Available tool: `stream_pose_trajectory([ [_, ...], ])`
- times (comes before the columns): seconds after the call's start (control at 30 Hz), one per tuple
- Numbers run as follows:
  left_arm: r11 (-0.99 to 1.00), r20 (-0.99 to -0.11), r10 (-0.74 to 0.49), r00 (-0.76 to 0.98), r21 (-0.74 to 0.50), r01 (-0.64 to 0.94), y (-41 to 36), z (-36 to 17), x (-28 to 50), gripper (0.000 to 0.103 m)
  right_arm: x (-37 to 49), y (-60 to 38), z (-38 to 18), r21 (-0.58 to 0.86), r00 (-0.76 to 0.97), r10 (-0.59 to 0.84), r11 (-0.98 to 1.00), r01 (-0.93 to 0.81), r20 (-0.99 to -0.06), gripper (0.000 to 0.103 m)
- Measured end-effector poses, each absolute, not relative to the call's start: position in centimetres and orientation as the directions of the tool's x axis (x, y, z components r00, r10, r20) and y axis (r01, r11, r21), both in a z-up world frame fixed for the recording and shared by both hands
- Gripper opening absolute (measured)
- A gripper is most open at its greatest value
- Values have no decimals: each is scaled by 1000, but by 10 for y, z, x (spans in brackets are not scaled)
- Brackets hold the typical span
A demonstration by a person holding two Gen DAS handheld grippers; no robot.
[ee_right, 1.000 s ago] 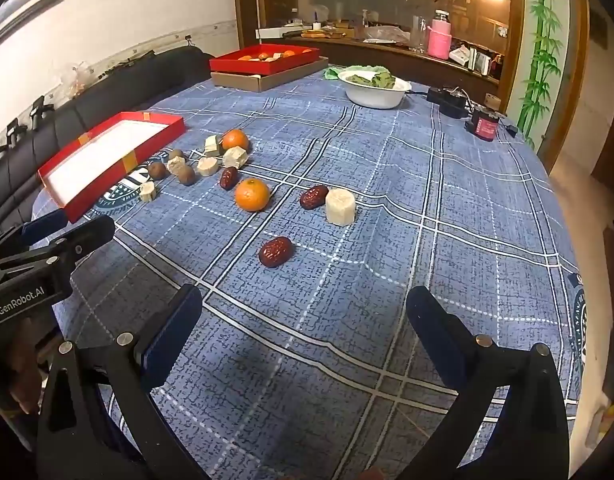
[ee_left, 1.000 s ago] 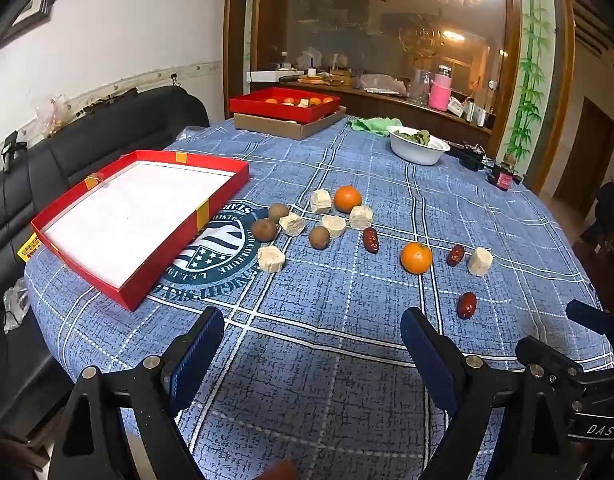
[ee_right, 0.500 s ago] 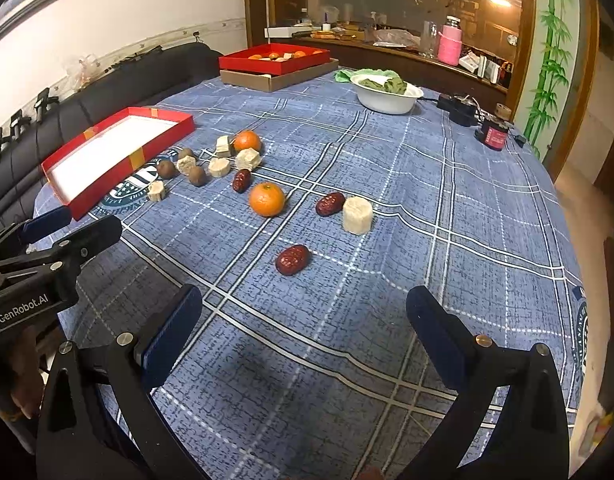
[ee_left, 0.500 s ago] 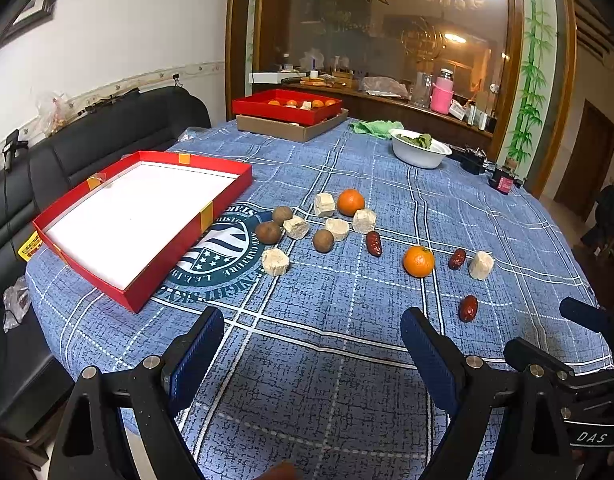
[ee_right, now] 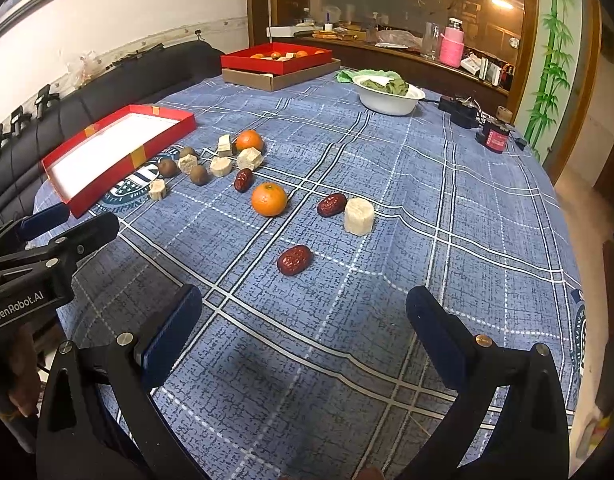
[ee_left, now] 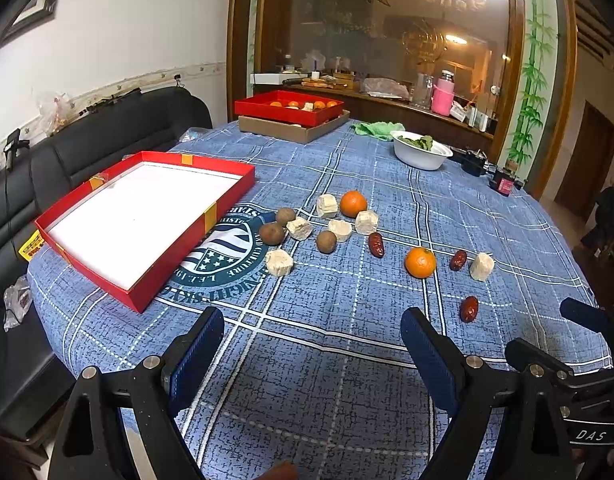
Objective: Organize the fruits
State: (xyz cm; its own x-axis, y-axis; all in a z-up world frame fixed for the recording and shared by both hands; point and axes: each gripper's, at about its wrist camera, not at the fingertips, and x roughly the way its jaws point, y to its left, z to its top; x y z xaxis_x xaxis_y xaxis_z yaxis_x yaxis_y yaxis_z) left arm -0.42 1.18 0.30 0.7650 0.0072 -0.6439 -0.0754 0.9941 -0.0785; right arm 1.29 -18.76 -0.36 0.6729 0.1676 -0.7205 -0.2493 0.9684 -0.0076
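On the blue plaid desk (ee_left: pixel 347 360) | fruits loose mid-cloth: two oranges (ee_left: pixel 420 263), three wrinkled red dates (ee_right: pixel 294 259), three brown round fruits (ee_left: pixel 271 233), six pale chunks (ee_right: pixel 359 216) | near red tray (ee_left: pixel 139 216) white-lined, empty; far red tray (ee_right: pixel 277 58) holds oranges | left hand-held gripper (ee_left: pixel 311 356), right hand-held gripper (ee_right: pixel 303 328) wide apart, holding nothing

place: home dining room | cues: black sofa (ee_left: pixel 107 128), cluttered sideboard (ee_left: pixel 407 100) (bamboo mural beside it), clothed table (ee_left: pixel 347 360)
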Motion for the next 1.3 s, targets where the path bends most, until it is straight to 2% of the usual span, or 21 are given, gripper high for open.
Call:
stream_pose_trajectory([
  [0.43, 981, -670, 45, 741, -112, -161, 51, -14, -11, 88, 18, -201, -12, 7, 662, 152, 976, -217, -734, 103],
  [0.9, 968, -690, 57, 722, -139, -210, 80, -29, -11, 88, 43, -179, -30, 64, 608, 222, 961, -271, -763, 101],
  [1.0, 966, -690, 56, 721, -145, -214, 82, -31, -10, 88, 46, -180, -34, 80, 601, 227, 962, -260, -766, 89],
  [1.07, 967, -690, 52, 722, -146, -209, 81, -31, -7, 88, 50, -182, -37, 87, 595, 222, 965, -247, -772, 74],
  [1.3, 975, -691, 36, 722, -135, -178, 69, -30, 5, 88, 68, -176, -43, 74, 573, 203, 968, -239, -794, 54],
])
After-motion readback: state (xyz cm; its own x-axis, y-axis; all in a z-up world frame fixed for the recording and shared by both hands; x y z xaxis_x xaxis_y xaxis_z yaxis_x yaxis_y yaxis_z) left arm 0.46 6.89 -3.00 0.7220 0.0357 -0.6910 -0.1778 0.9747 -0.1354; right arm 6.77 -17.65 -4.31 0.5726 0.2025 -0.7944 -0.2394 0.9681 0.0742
